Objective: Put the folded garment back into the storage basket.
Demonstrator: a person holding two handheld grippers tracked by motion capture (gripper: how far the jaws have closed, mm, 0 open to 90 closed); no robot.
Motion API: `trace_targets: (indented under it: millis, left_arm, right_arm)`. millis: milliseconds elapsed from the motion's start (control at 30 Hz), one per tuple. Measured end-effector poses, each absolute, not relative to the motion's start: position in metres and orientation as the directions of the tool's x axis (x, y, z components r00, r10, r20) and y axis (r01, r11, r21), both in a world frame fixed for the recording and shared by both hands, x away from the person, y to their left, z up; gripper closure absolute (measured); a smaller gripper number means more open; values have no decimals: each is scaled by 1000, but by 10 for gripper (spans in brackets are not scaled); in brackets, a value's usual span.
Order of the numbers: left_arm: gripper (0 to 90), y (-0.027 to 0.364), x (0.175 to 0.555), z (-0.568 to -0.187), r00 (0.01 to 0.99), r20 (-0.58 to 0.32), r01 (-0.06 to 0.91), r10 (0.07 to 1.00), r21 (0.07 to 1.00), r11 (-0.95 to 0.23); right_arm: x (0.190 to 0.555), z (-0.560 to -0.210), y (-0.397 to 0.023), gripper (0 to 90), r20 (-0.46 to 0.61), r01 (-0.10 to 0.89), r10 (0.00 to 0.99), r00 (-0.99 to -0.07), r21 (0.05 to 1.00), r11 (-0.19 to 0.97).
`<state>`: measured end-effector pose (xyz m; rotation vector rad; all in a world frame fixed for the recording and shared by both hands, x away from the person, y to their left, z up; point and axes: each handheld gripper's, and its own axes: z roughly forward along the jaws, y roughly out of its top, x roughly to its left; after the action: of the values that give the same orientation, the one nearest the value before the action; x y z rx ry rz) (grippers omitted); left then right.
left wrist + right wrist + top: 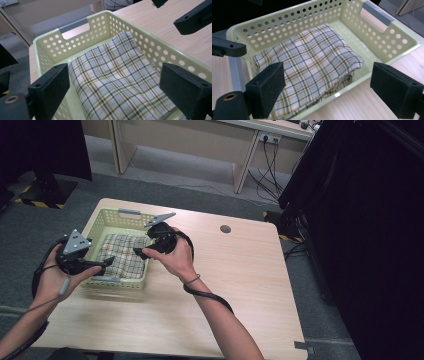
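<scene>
Jaws on both grippers are spread wide with nothing between them, so no grab is happening right now. Left gripper (102,263) hangs over the near-left corner of the basket (98,222), right gripper (141,253) hangs over the basket's right rim, both pointed in at the cloth (123,255). That plaid cloth sits folded inside the basket, lying flat on the bottom and covering most of it, a bit bunched along one edge. Basket itself is on the left part of the desk (240,270), with bare desk to its right. My read: the cloth looks stowed and neat, so the putting-in part seems done. If the plan is actually pulling it out, then that hasn't started, since neither gripper touches it.
</scene>
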<state>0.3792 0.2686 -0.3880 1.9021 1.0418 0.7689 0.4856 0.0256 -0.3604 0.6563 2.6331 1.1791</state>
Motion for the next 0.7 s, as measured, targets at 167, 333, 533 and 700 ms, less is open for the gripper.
trace_targets:
  millis: [167, 333, 533, 700]
  left_arm:
    - [96, 269, 373, -393, 459, 106, 363, 882, 884, -295]
    - [98, 268, 369, -396, 456, 96, 363, 885, 888, -283]
    - [103, 264, 363, -393, 458, 106, 342, 883, 895, -285]
    - [106, 262, 360, -392, 464, 115, 335, 878, 895, -294]
  right_arm:
    - [481, -360, 12, 133, 5, 296, 440, -898, 746, 597]
    - [478, -360, -6, 114, 9, 302, 446, -895, 747, 592]
    - [471, -364, -23, 96, 3, 311, 464, -886, 747, 588]
    - [467, -365, -38, 90, -1, 317, 480, -877, 750, 581]
